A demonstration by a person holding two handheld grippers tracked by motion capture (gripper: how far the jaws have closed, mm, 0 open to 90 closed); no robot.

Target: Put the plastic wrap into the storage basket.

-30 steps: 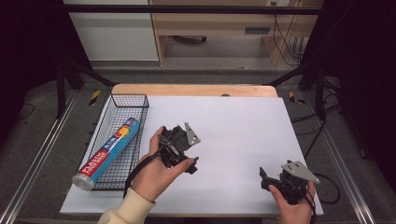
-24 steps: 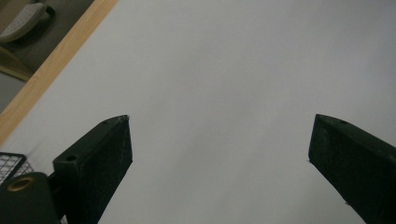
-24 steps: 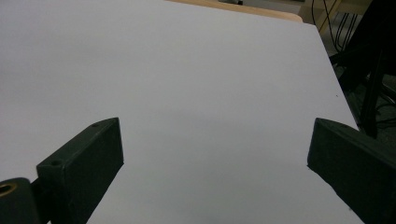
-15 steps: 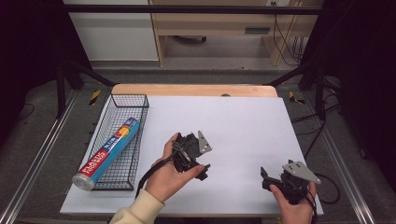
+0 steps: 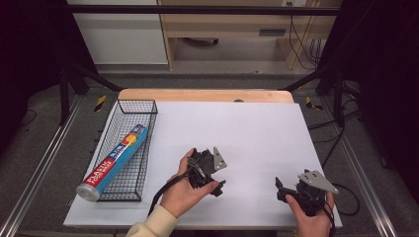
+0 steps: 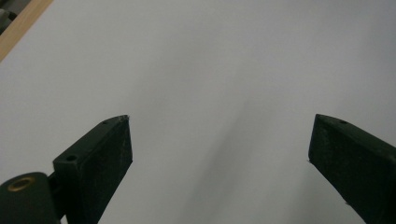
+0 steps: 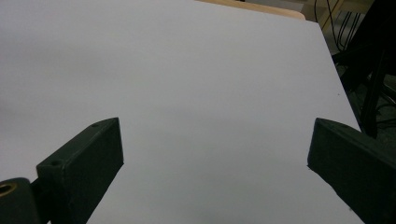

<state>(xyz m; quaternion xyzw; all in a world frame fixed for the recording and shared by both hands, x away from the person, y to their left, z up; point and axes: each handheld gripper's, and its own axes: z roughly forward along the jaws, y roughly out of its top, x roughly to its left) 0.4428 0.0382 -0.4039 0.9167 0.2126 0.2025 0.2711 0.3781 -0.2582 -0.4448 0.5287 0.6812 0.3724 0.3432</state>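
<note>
Counter (image 5: 257, 128) with a white top fills the middle of the high view, a strip of bare wood along its far edge. At its left side stands a black wire basket (image 5: 148, 106), long and narrow, running from near to far. Inside it lies a blue box of plastic wrap (image 5: 114, 160) (red and white print on its side), set lengthwise, its near end reaching the basket's near corner.

Two forearms come in from the bottom edge. The left hand (image 5: 185, 190), in a cream sleeve, reaches up and rightward over the near middle of the counter, well to the right of the basket, wrapped around the left gripper (image 5: 211, 183). In the left gripper view its jaws stand spread wide over bare white surface, nothing between them.

The right hand (image 5: 311, 217) sits low at the near right corner, holding the right gripper (image 5: 279, 190) pointed leftward. Its jaws are likewise spread, with nothing between them.
</note>
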